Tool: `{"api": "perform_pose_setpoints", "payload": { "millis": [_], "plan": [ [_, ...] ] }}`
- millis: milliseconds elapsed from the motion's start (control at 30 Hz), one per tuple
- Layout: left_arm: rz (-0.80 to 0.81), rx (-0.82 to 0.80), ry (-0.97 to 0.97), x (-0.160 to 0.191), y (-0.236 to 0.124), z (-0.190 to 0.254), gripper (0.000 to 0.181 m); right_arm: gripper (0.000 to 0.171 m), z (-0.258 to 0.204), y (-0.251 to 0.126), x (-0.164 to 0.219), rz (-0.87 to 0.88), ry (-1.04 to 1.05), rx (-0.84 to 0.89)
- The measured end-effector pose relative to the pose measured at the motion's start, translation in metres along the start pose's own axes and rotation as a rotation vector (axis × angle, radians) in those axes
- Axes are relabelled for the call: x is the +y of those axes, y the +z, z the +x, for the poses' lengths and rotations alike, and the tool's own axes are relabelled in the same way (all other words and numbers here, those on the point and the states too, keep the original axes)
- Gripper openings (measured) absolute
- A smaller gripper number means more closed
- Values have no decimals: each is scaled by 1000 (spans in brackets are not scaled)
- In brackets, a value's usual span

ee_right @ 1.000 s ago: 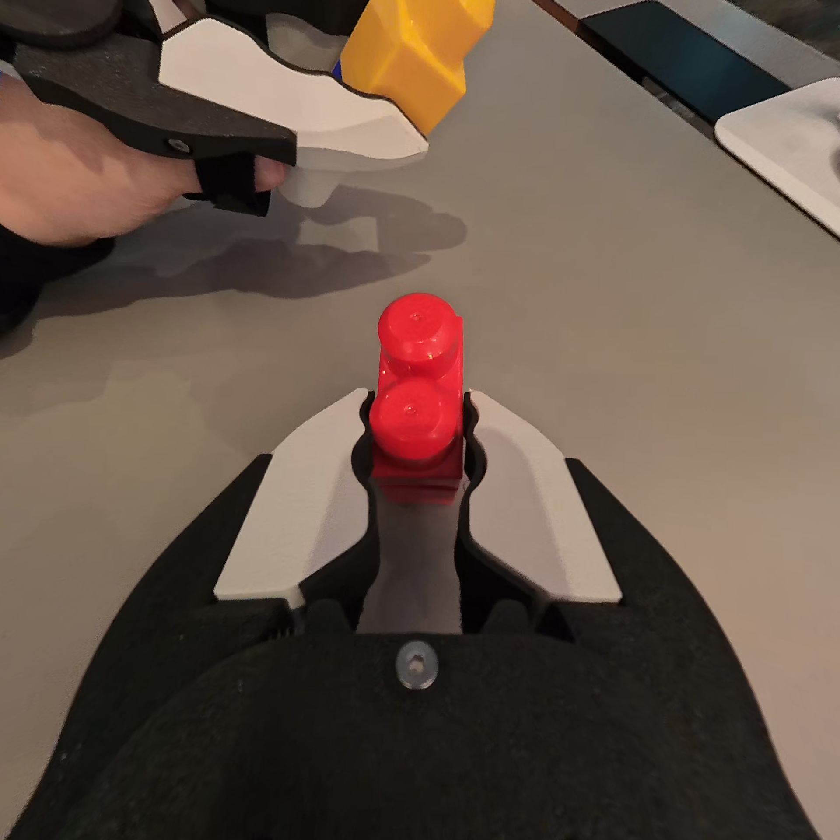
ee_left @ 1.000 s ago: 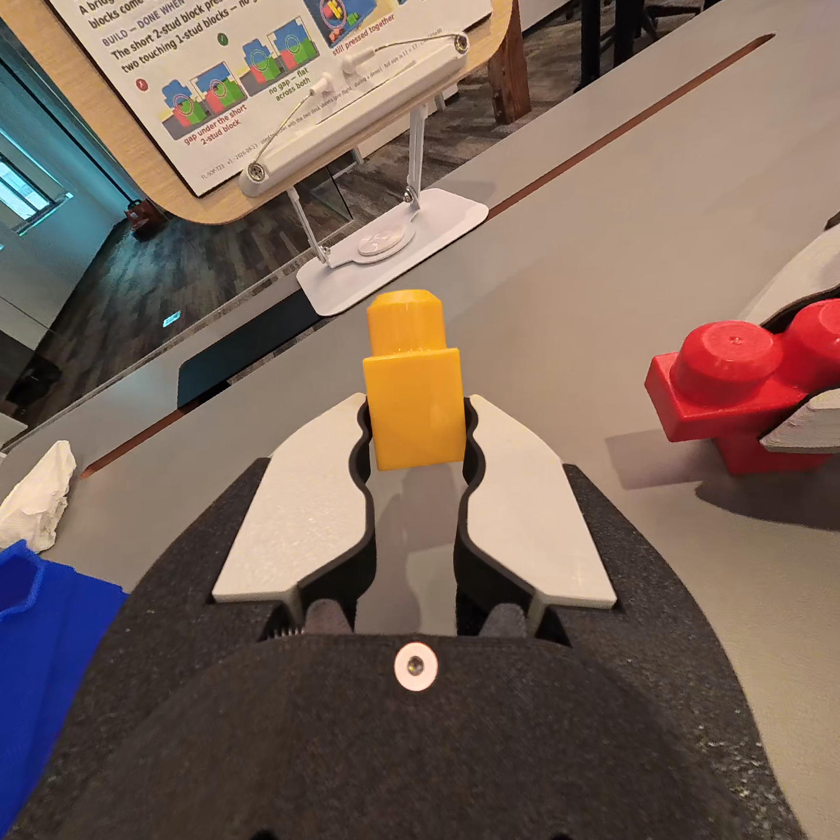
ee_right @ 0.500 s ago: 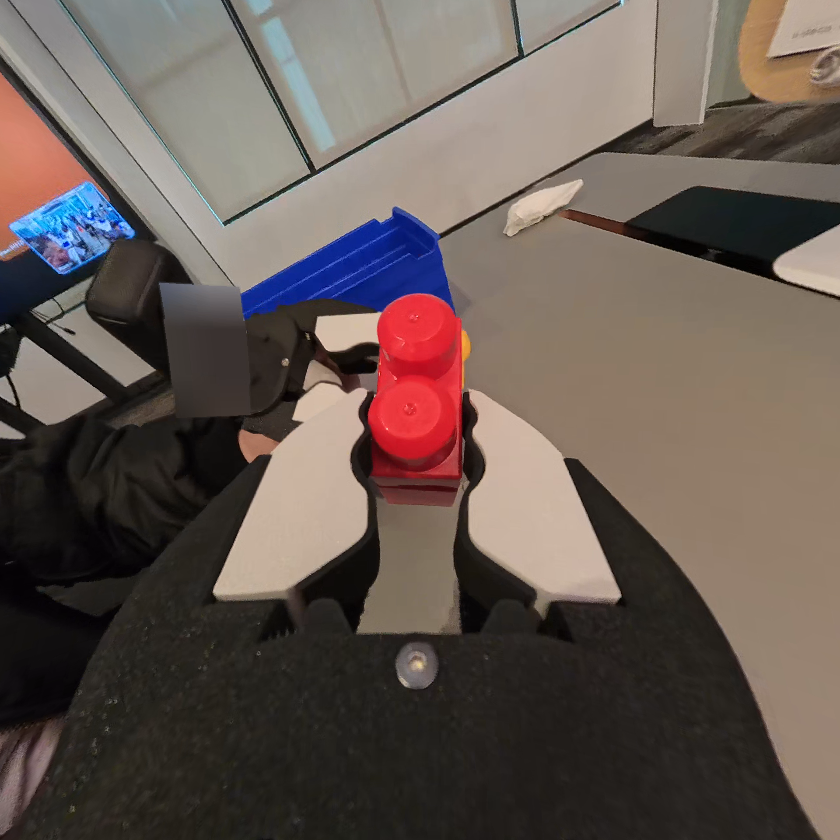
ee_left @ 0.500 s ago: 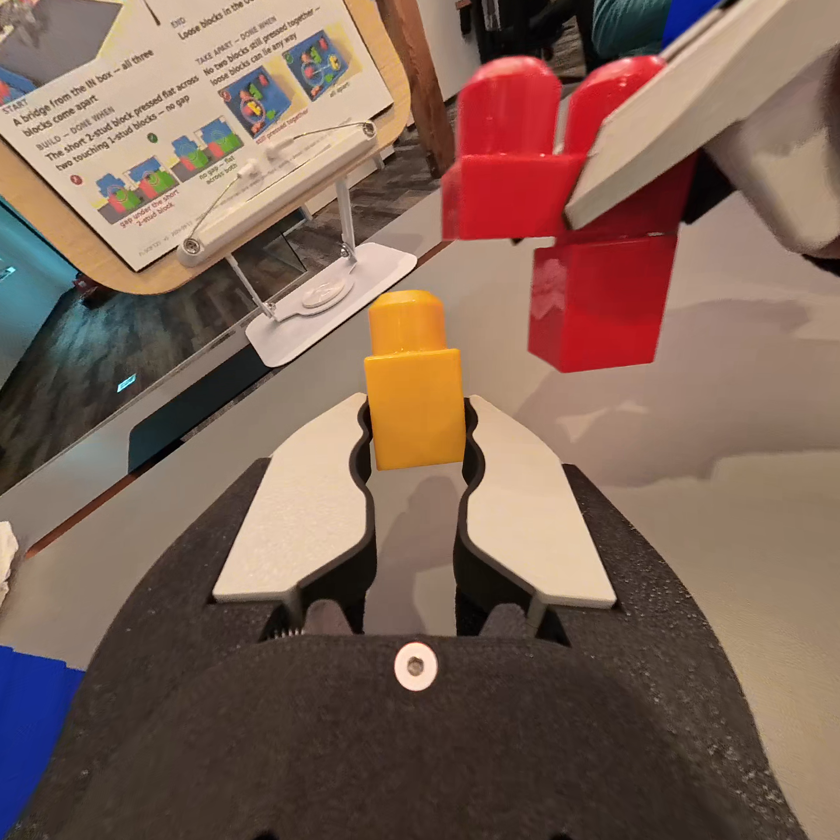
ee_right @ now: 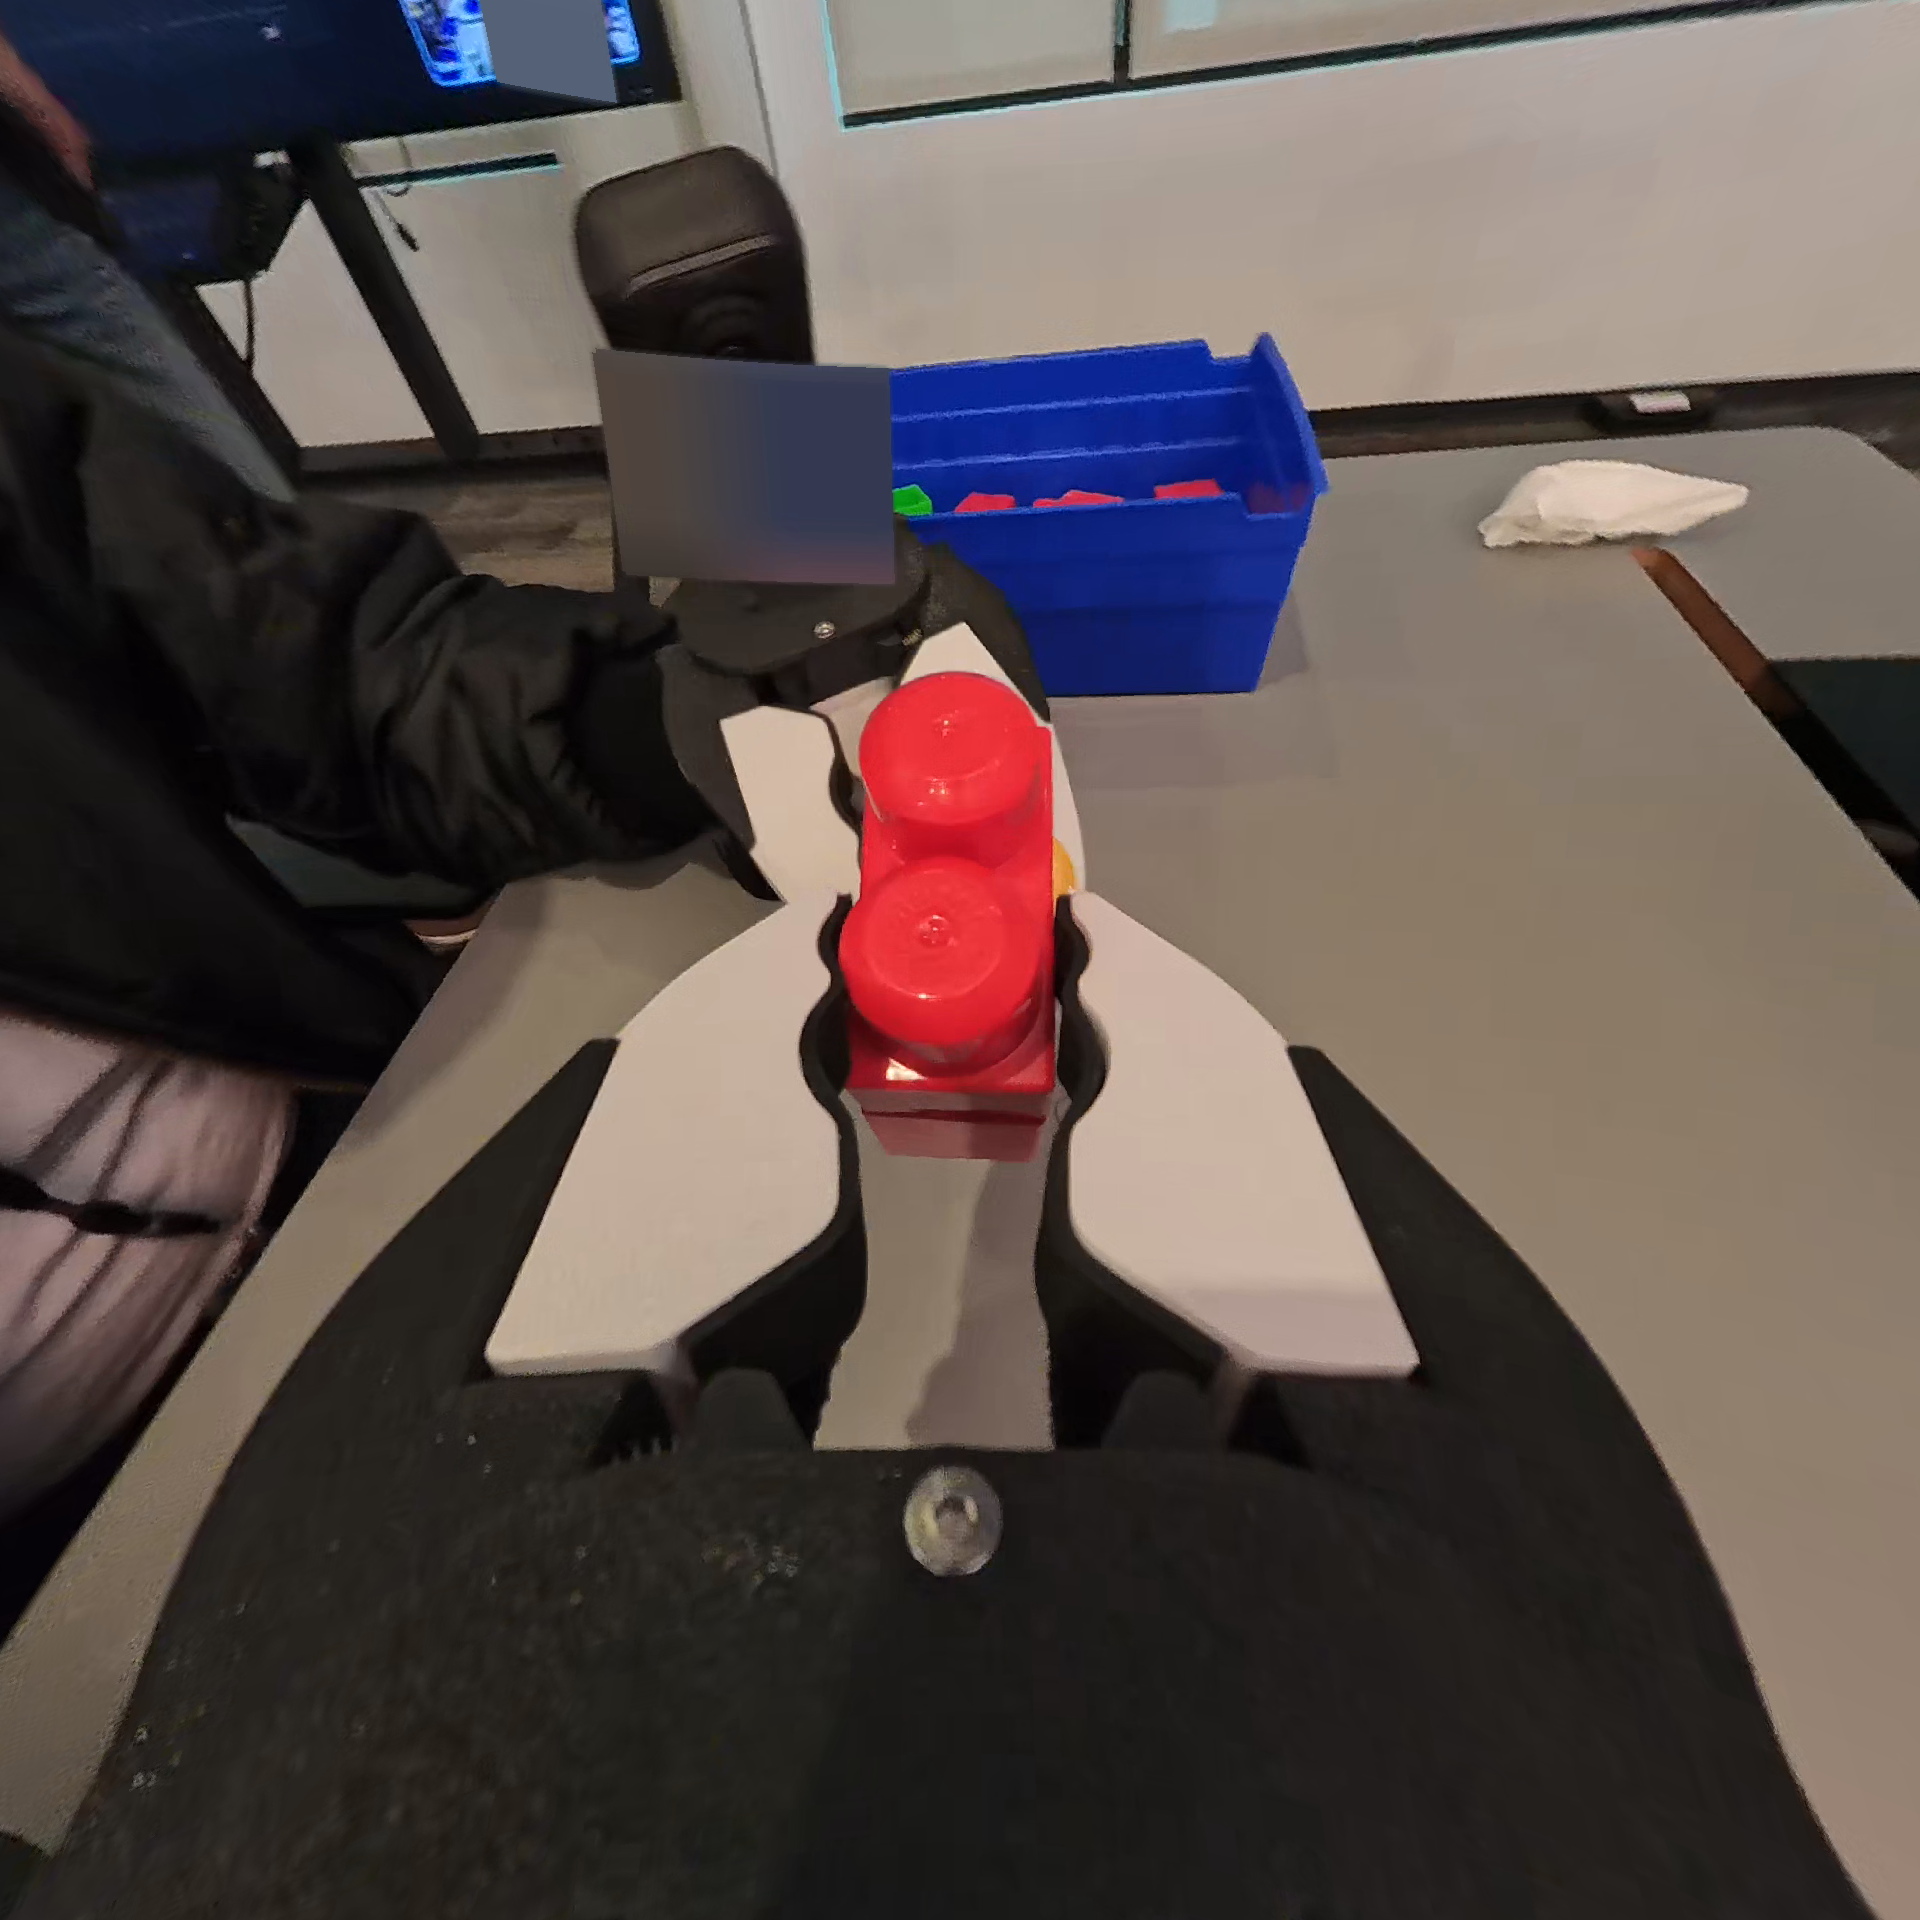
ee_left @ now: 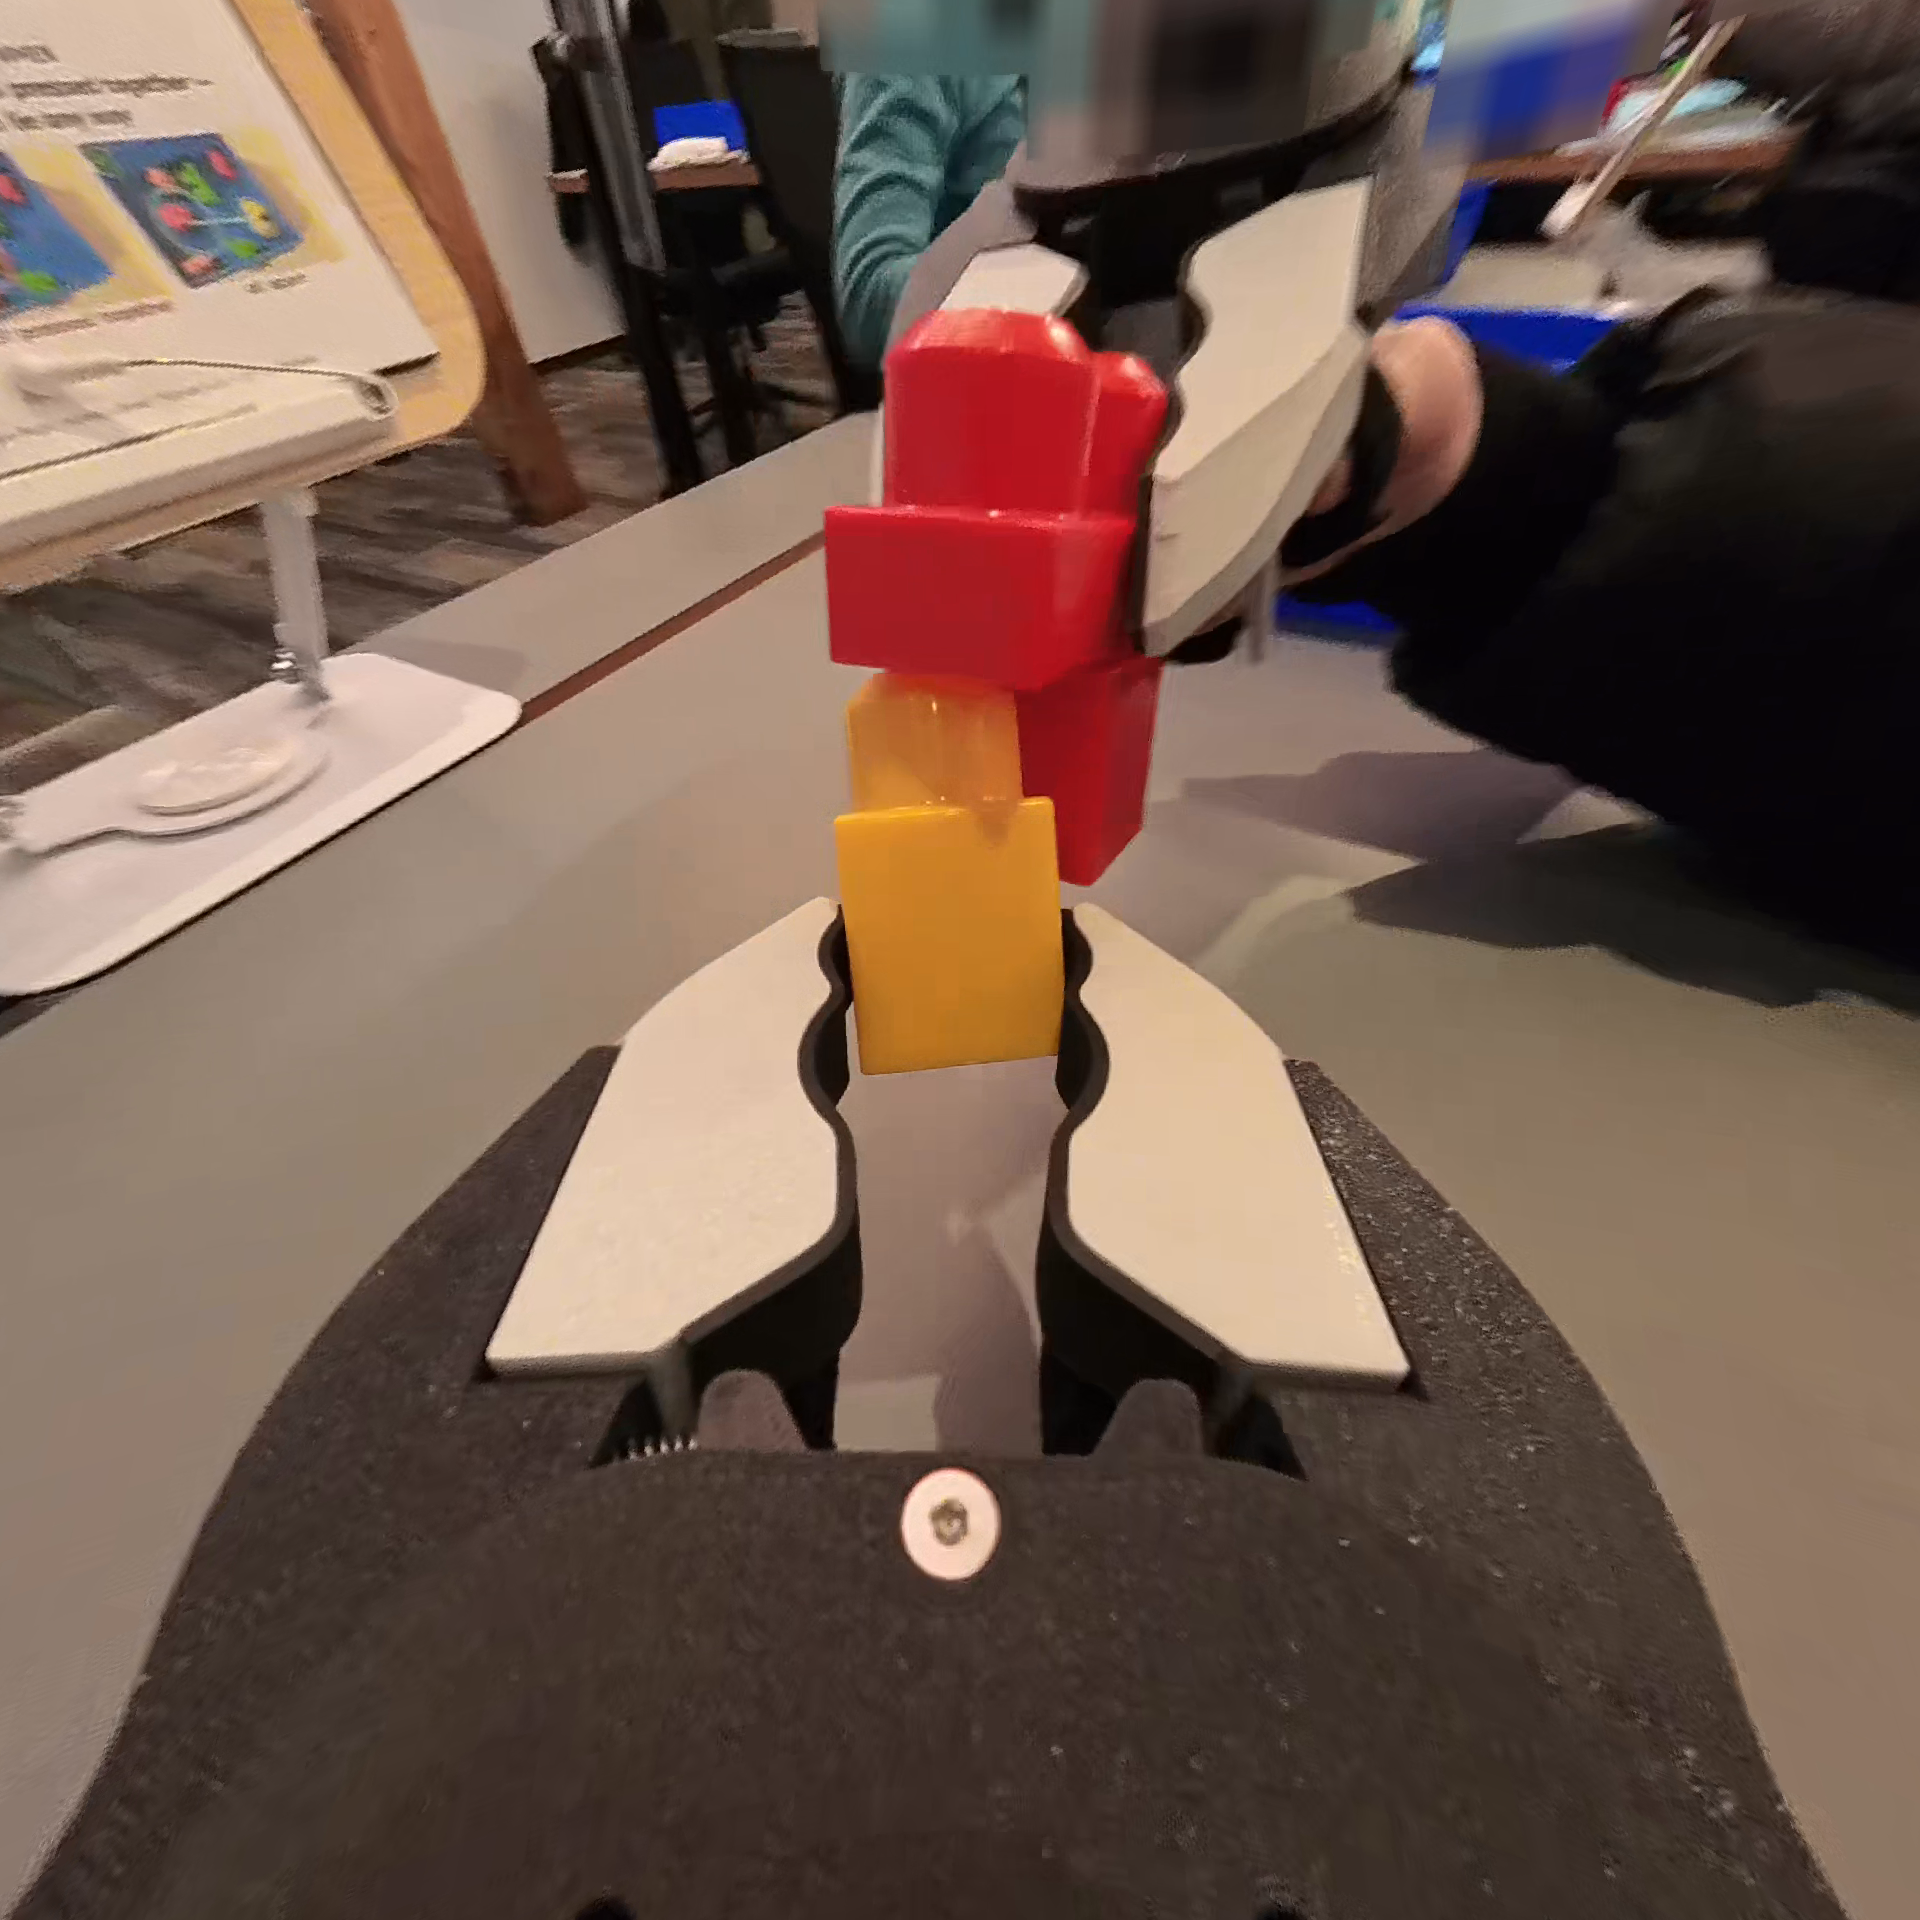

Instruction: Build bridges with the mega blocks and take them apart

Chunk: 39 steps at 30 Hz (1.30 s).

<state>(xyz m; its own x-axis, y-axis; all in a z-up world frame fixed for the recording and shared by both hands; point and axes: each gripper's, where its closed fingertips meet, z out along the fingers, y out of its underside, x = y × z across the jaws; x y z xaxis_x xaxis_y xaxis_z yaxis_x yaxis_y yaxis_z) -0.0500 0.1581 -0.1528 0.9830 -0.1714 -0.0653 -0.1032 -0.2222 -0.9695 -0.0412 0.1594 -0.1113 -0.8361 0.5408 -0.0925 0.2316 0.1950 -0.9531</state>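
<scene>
Two grippers meet above bench [ee_left: 416, 935]. Left gripper [ee_left: 951, 966] fingers pinch yellow block [ee_left: 951, 935], stud up. Right gripper [ee_right: 945, 997] fingers pinch red two-stud block [ee_right: 940, 914], small red block stuck under it. Red's free end sits over yellow stud, likely to press together. Right gripper reaches in from far right, tipped down.

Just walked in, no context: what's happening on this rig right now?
A person is working two handheld grippers over a grey table. The left gripper is shut on a yellow block. The right gripper is shut on a red two-stud block with a red single block stuck beneath it. The yellow stud sits just under the free end of the red two-stud block, not clearly seated. A blue bin of spare blocks stands behind.
</scene>
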Motion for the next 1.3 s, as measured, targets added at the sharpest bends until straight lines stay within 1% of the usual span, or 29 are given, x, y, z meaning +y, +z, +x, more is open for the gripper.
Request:
{"api": "perform_pose_setpoints", "payload": {
  "millis": [67,133,267,367,500,633,733,800,967,1167,1300],
  "plan": [
    [56,83,-54,-7,-3,10,37,36,-2,-1,-1,13,-34,-27],
    [97,130,-112,-12,-6,13,37,35,-6,-2,-3,39,-51,-65],
    [161,218,-173,-23,-9,21,37,35,-11,-2,-8,71,-25,-132],
    [158,242,-161,-24,-9,24,37,36,-16,1,-6,62,30,-199],
    [195,295,-227,-28,-11,28,37,36,-18,0,-7,86,56,-232],
    [220,338,-286,-31,-14,29,37,36,-19,1,-8,79,54,-227],
    [250,348,-319,-35,-17,27,37,40,-20,1,-14,113,82,-239],
    [253,344,-331,-36,-17,25,36,37,-18,1,-18,132,101,-236],
    [236,341,-337,-33,-16,24,36,36,-15,2,-22,139,128,-209],
    [230,338,-324,-33,-16,25,36,34,-14,0,-19,74,59,-140],
    [217,337,-305,-31,-16,27,36,34,-16,1,-18,41,53,-128]
  ]
}}
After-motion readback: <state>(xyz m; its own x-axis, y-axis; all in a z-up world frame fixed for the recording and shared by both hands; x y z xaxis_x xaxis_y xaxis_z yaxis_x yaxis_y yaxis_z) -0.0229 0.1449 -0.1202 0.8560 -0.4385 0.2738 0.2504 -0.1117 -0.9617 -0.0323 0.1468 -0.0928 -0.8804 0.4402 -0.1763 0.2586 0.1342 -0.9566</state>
